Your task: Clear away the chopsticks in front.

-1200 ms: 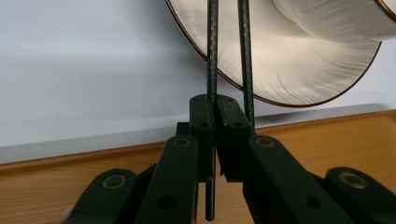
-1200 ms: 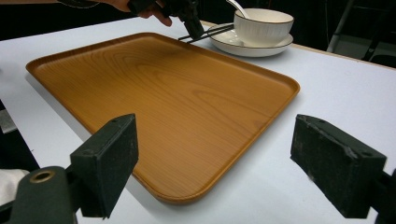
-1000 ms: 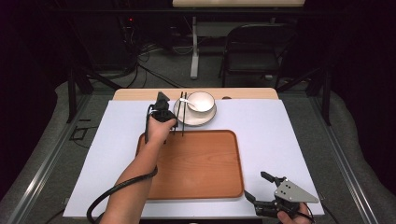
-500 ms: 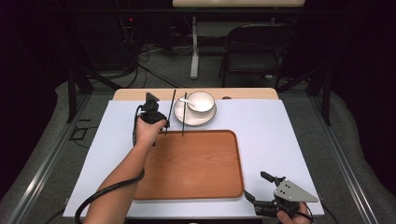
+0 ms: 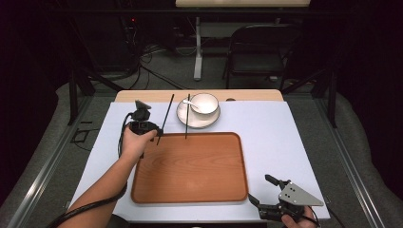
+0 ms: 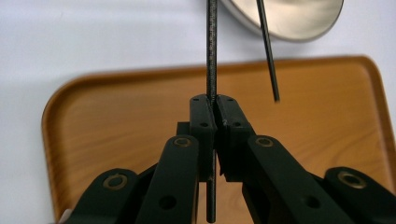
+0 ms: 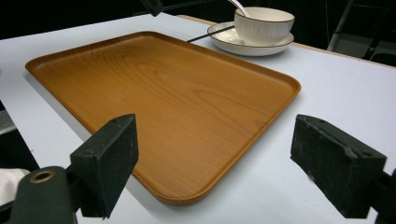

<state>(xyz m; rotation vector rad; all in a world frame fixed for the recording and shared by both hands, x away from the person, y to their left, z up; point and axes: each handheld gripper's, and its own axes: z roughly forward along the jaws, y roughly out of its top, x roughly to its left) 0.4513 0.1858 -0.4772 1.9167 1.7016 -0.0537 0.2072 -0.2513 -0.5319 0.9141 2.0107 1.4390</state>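
- Two chopsticks in play: one chopstick clamped in the left gripper, jaws shut tight on it; second chopstick leans on the saucer rim, tip at the tray's far edge.
- Held chopstick sits near 11 o'clock off the tray, slanting up toward 1 o'clock, just beside the tray's far-left corner.
- Surface: white table cover, wooden board edge at 12 o'clock, tray centered, bare inside.
- Bowl on saucer at 12 o'clock of the tray, spoon inside.
- Room: dark, grey floor, cables, black chair at 1 o'clock, table leg behind.
- Right gripper at 5 o'clock, off the tray's near-right corner, jaws wide apart, nothing between them.
- Left gripper view: held stick passes through the closed pads, runs past them both ways; second stick apart to its right; saucer underside at top.
- Right gripper view: wood grain of tray, gold rim on bowl, pads well apart; high view lacks that detail.
- High view gives forearm and trailing cable.
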